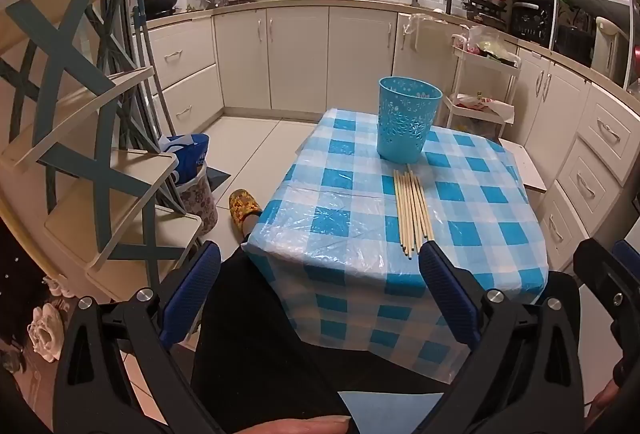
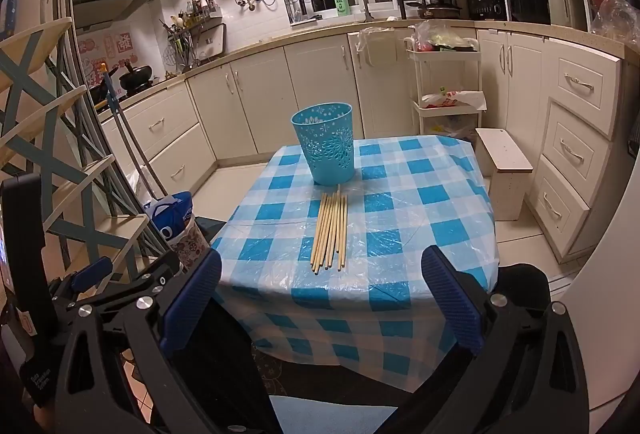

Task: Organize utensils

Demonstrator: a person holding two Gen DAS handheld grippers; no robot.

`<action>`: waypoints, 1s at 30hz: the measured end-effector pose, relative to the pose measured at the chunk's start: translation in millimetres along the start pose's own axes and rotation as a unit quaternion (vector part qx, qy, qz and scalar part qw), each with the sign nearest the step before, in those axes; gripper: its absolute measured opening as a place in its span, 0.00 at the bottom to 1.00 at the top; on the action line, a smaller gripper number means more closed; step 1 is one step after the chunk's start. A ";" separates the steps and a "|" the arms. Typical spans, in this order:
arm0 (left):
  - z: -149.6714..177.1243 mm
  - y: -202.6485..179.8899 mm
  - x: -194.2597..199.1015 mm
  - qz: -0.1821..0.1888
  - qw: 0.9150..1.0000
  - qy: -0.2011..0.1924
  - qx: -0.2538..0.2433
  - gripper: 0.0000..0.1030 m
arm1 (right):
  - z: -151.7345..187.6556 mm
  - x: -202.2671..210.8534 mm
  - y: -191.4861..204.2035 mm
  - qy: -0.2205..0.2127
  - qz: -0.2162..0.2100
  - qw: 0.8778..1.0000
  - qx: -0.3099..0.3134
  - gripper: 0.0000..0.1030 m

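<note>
Several wooden chopsticks (image 1: 412,211) lie side by side on the blue-and-white checked table (image 1: 480,201), just in front of an upright blue perforated cup (image 1: 406,117). They also show in the right wrist view: chopsticks (image 2: 331,228), cup (image 2: 326,143), table (image 2: 420,201). My left gripper (image 1: 320,262) is open and empty, held short of the table's near edge, left of the chopsticks. My right gripper (image 2: 320,268) is open and empty, near the table's front edge, with the chopstick tips between its fingers' line of sight. The right gripper (image 1: 604,274) shows at the right edge of the left wrist view.
A blue-and-cream shelf unit (image 1: 88,137) stands at the left. A bag and bin (image 1: 192,169) sit on the floor by it. A slippered foot (image 1: 244,207) is beside the table. A white cart (image 2: 446,85) and a stool (image 2: 504,161) stand behind and right. Kitchen cabinets (image 1: 300,57) line the back.
</note>
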State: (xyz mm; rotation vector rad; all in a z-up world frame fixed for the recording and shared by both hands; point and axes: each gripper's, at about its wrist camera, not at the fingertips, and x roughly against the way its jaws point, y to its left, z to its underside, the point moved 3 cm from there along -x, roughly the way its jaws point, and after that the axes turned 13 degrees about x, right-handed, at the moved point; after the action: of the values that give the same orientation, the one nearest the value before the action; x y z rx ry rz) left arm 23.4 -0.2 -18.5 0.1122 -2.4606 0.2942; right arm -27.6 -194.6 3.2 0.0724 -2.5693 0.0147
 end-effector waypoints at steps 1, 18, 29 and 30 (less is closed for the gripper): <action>0.0 0.0 0.1 0.000 1.000 0.000 0.000 0.93 | 0.0 0.1 -0.2 -0.001 0.000 1.000 0.000 0.93; 0.0 0.1 0.2 0.001 1.000 0.000 0.002 0.93 | -0.4 -0.1 0.6 -0.001 -0.001 1.000 -0.001 0.93; 4.5 -6.1 -4.1 0.010 1.000 0.012 -0.006 0.93 | 0.5 -4.0 -0.2 0.004 -0.002 1.000 -0.004 0.93; 4.4 -7.3 -5.2 0.011 1.000 0.014 -0.007 0.93 | 0.3 -6.3 0.3 0.005 -0.001 1.000 -0.004 0.93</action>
State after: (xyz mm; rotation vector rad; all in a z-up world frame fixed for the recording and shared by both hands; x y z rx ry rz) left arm 26.0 -8.4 -23.8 0.0749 -2.4375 0.2854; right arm -22.5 -194.0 -0.5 0.0714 -2.5598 0.0032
